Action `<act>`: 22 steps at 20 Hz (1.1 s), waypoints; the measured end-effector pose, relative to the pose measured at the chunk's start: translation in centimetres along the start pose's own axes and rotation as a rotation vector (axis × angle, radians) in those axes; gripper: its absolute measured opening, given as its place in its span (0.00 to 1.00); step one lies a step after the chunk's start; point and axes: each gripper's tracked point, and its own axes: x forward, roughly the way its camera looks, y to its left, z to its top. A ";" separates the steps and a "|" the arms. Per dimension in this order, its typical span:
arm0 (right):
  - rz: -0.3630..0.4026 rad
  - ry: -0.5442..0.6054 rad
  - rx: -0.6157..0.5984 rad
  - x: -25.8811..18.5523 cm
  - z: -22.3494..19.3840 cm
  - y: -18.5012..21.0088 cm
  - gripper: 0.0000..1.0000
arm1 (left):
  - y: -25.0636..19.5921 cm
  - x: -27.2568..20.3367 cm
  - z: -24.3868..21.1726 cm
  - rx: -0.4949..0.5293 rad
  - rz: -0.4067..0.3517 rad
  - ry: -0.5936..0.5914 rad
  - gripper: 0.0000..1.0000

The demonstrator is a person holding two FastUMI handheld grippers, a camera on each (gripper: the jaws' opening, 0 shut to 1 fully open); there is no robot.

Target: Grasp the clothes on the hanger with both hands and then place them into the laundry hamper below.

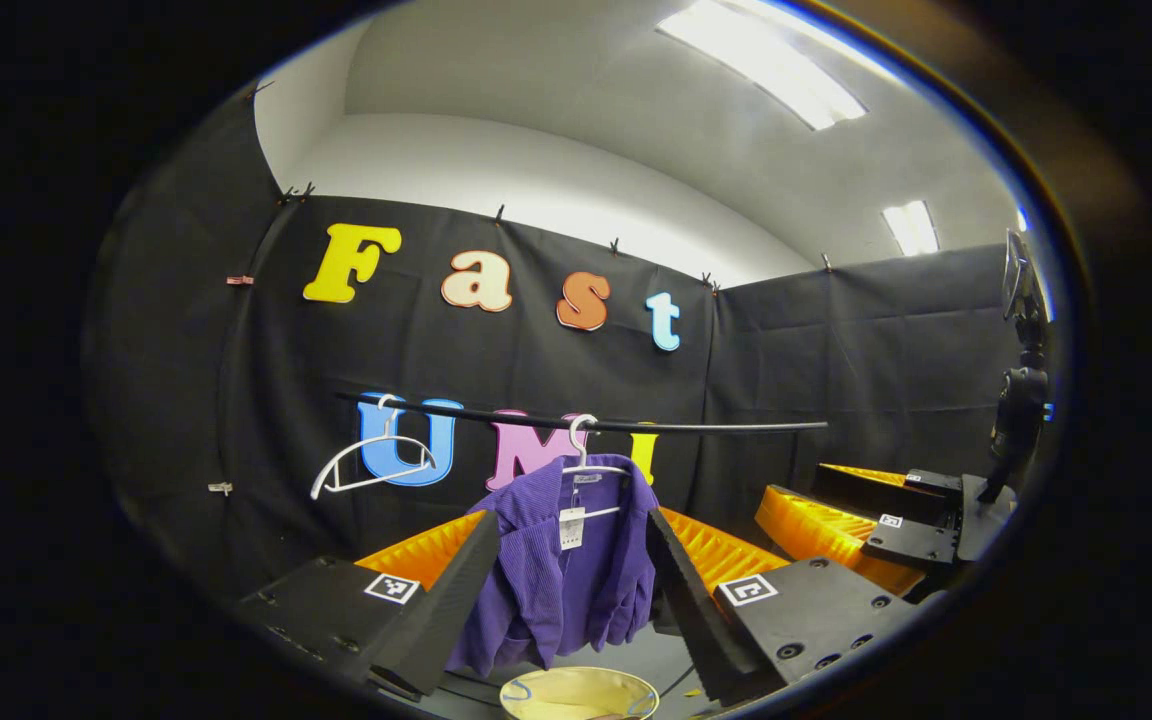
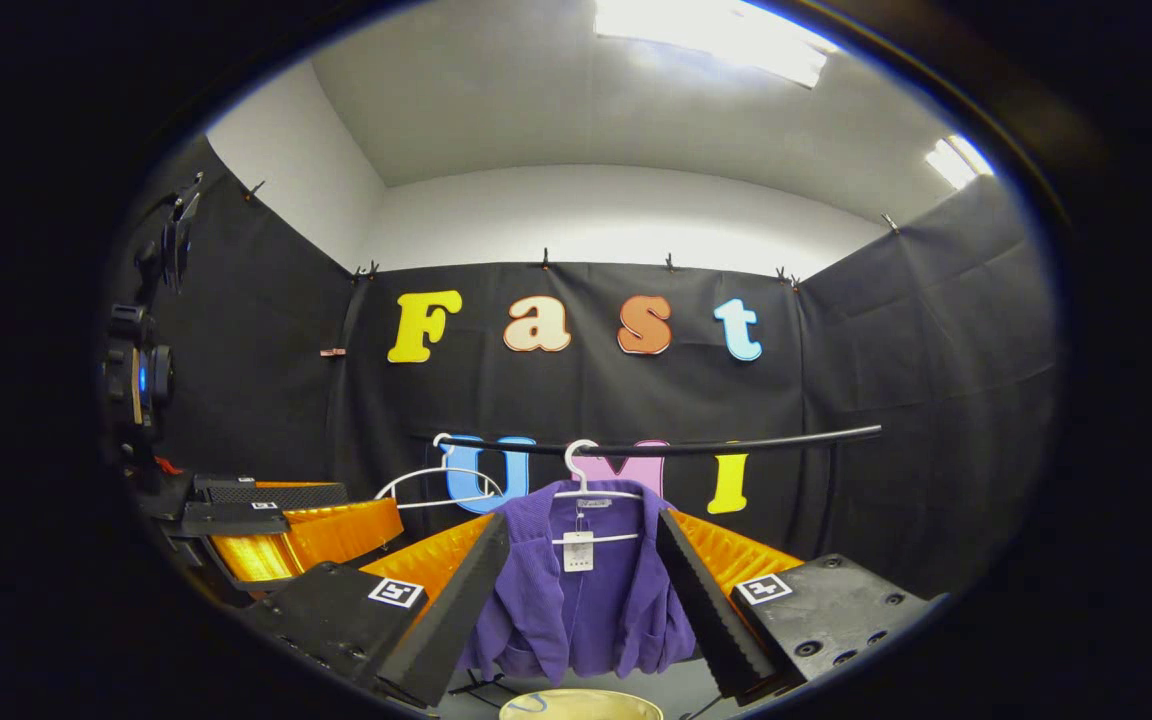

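Note:
A purple garment hangs on a white hanger from a black rail. A white tag dangles at its collar. My left gripper is open, and the garment shows farther off in the gap between its fingers, untouched. My right gripper is open too, with the same purple garment framed between its fingers at a distance. Under the garment I see the pale rim of the laundry hamper and again the laundry hamper. In the left gripper view the right gripper sits to the right.
An empty white hanger hangs on the rail to the left of the garment, the same empty hanger. A camera on a black stand rises at one side of the booth. Black cloth walls close the space on three sides.

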 end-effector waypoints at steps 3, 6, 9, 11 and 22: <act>-0.014 0.017 -0.003 0.1 -0.6 0.2 0.97 | -0.2 0.4 -0.8 -0.005 -0.022 0.011 0.93; -0.036 0.024 -0.008 1.2 -1.4 -0.7 0.97 | -0.5 1.7 -1.9 -0.009 -0.044 0.030 0.93; -0.040 0.042 0.015 3.4 -2.9 -1.5 0.97 | -0.4 4.1 -3.6 -0.001 -0.046 0.057 0.93; -0.027 0.044 0.032 5.5 -3.8 -2.0 0.97 | 0.1 6.0 -4.6 0.005 -0.023 0.048 0.92; 0.028 0.094 0.049 17.8 -12.2 -8.9 0.97 | 2.7 18.9 -10.3 0.001 0.155 0.014 0.92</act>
